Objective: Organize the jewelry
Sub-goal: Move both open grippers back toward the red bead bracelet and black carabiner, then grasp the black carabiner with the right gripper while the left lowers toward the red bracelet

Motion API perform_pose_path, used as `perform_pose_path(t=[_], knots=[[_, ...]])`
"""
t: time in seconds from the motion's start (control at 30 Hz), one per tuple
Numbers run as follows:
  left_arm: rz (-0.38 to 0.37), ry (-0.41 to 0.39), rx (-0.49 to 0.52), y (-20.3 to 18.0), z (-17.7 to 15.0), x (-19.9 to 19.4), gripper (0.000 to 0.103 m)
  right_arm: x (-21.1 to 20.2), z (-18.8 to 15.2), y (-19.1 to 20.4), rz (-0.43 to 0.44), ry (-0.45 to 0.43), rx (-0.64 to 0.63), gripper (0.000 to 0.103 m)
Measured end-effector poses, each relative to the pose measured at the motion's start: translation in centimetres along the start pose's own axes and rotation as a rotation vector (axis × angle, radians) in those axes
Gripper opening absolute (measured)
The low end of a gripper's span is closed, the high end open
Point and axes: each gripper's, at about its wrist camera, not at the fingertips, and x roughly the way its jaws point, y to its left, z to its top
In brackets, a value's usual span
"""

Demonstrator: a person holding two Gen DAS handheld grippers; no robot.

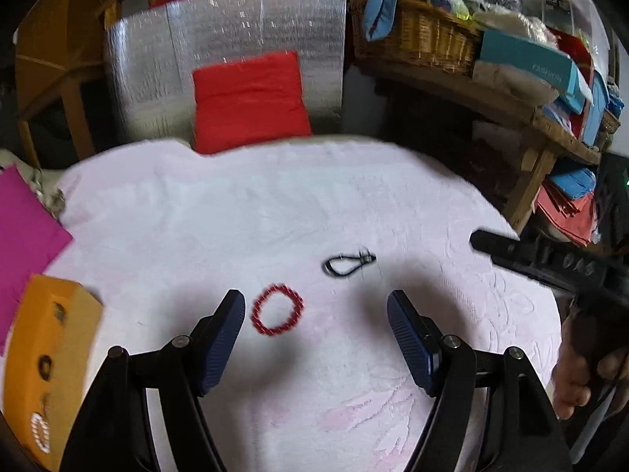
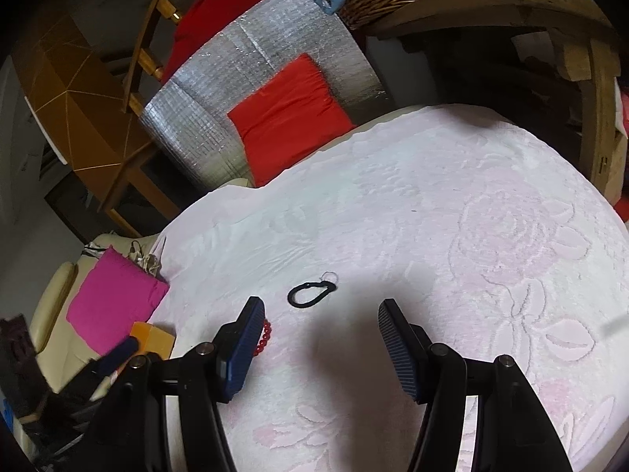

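A red bead bracelet [image 1: 277,309] lies on the pale pink floral cloth [image 1: 243,212], just right of my left gripper's left finger. My left gripper [image 1: 316,306] is open and empty above the cloth. A black cord loop with a small ring [image 1: 348,262] lies beyond it. In the right wrist view the black loop [image 2: 311,292] lies ahead of my open, empty right gripper [image 2: 320,314]. The red bracelet [image 2: 265,337] peeks out behind its left finger. An orange jewelry box [image 1: 47,362] at the left holds a white bead bracelet [image 1: 40,432].
A magenta cloth [image 1: 23,232] lies at the table's left edge. A red cushion [image 1: 249,102] leans on a silver foil panel [image 1: 243,39] behind the table. A wooden shelf with a wicker basket [image 1: 424,35] and boxes stands at the right. The right gripper's body [image 1: 550,263] reaches in from the right.
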Motion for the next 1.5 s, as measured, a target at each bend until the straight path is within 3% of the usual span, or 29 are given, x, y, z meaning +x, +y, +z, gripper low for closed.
perform_pose_path(t=[0.23,0.4,0.83,0.97,1.33,1.5], knots=[[0.044,0.11,-0.003,2.1,-2.9,5.0,0.076,1.8,0.2,-0.2,-0.015,0.034,0.008,0.065],[0.091,0.14,-0.013,4.6,-3.9,7.0,0.076,3.3,0.3,-0.2,-0.023,0.056,0.014,0.065],[-0.015,0.177,-0.105,7.0,-5.0,10.6,0.076,8.2,-0.2,-1.4,-0.05,0.149,0.079,0.061],[-0.017,0.146,-0.093,7.1,-4.4,10.4,0.076,9.3,-0.4,-1.3,-0.053,0.158,0.087,0.061],[-0.09,0.159,-0.094,7.2,-3.8,11.6,0.076,14.0,1.1,-1.7,-0.048,0.17,0.159,0.061],[-0.084,0.164,-0.077,7.0,-3.8,12.3,0.076,15.7,1.1,-1.4,-0.035,0.186,0.187,0.061]])
